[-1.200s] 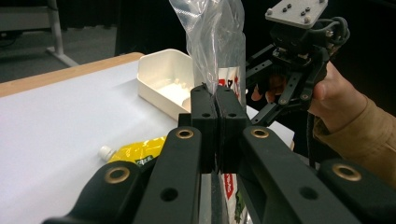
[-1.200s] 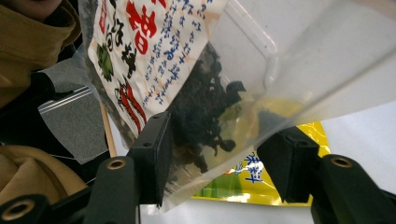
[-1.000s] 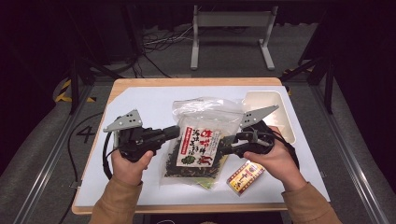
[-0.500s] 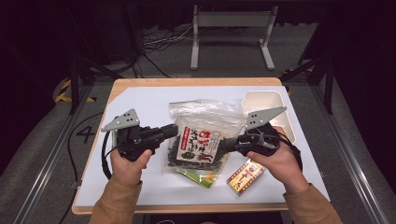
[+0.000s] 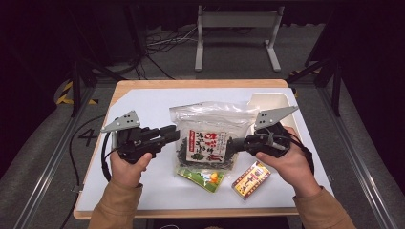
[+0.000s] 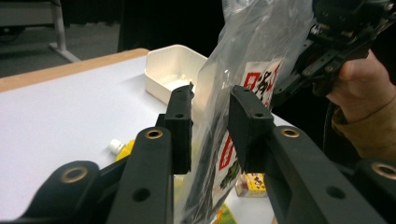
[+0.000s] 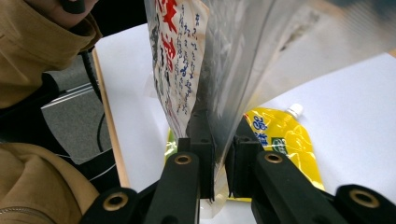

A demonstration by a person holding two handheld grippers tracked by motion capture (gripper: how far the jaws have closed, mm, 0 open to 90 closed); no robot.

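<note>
Currently I hold the seaweed bag lifted off the table, between both grippers. My right gripper pinches the bag's edge, its jaws having just closed further. My left gripper has just been opening; its jaws stand spread on either side of the film, not pressing. Risk: with one grip on slippery plastic, the bag may slide out or swing and drop onto the yellow pouch lying beneath it. The small box and white tray sit near enough to be knocked.
</note>
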